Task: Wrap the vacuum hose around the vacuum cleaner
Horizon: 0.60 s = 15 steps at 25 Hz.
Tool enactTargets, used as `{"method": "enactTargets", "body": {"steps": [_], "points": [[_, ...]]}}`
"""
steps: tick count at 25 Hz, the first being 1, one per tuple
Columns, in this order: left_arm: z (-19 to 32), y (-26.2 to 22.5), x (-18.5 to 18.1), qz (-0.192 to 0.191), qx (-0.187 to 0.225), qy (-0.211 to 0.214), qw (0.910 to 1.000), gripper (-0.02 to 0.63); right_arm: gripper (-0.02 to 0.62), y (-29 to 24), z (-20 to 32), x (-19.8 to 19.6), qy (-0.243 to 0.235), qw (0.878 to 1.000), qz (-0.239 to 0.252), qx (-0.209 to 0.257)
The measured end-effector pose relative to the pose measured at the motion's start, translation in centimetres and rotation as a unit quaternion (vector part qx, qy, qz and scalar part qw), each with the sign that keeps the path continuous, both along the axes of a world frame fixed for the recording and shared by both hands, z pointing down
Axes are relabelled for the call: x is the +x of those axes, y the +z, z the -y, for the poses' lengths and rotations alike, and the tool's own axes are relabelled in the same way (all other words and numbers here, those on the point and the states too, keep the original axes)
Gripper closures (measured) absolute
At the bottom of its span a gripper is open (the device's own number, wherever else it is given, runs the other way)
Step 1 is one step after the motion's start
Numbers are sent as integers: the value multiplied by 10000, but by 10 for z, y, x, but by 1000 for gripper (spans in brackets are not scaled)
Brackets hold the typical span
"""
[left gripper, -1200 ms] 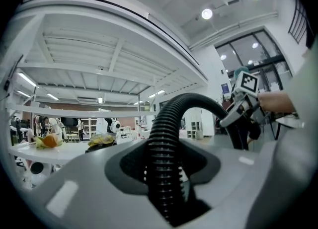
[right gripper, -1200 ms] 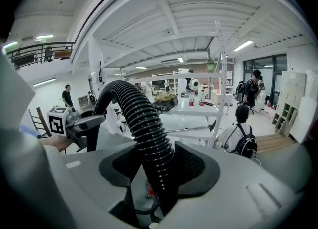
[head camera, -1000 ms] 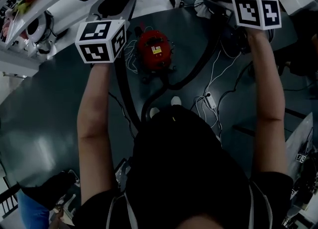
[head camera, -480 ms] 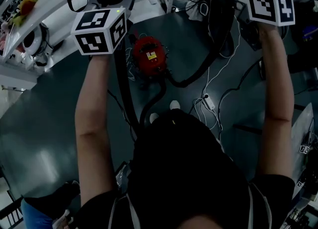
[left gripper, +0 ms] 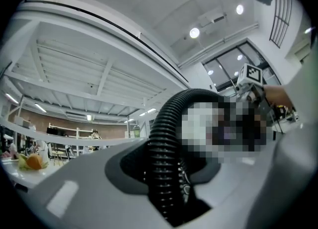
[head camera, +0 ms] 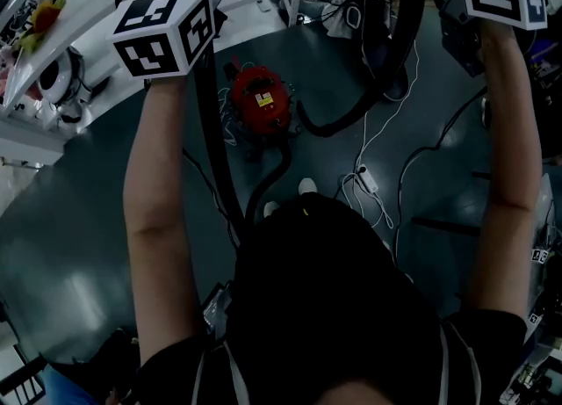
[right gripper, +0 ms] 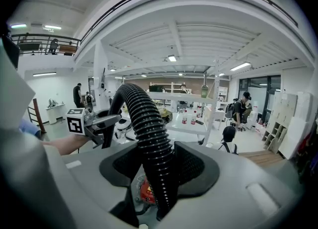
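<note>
hose point(right gripper: 143, 118) (ribbed) gripped, left tool point(left gripper: 166, 171), right tool point(right gripper: 158, 168)

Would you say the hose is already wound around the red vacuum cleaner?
No, the hose leaves the vacuum cleaner in loose curves, up to the left gripper and right gripper.

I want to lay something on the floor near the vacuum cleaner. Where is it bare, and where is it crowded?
The widest bare floor lies left of the person's left arm, bordered by the white table. It is crowded around the red vacuum cleaner, where the black hose curls, and to its right, where white cables lie.
</note>
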<state>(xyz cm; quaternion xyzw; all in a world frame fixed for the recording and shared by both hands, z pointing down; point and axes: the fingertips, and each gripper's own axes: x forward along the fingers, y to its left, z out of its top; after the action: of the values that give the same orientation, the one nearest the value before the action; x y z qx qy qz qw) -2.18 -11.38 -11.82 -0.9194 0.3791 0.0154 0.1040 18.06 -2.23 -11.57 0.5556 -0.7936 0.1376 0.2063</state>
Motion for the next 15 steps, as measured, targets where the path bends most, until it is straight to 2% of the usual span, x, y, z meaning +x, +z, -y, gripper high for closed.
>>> {"method": "enactTargets", "body": {"steps": [3,8,12,13,14,15], "points": [[0,-10,0,1,34,27,10000,431,393,-13,-7,-7,-77,10000,-53,-30],[6,-25,-7,-168,53,14,9998,432,394,-27,-4,-18,-133,9996,225,99],[9,-38,-19,-122,232,-65,9996,433,394,-35,-9,-35,-286,9987,392,140],[11,-42,-23,-120,268,-78,9995,433,396,-37,-11,-42,-444,9979,454,124],[13,-47,-27,-127,293,-87,9995,433,397,-41,-13,-56,-807,9958,411,135],[14,-51,-31,-135,308,-94,9994,434,397,-47,-16,-77,-1384,9899,244,182]]}}
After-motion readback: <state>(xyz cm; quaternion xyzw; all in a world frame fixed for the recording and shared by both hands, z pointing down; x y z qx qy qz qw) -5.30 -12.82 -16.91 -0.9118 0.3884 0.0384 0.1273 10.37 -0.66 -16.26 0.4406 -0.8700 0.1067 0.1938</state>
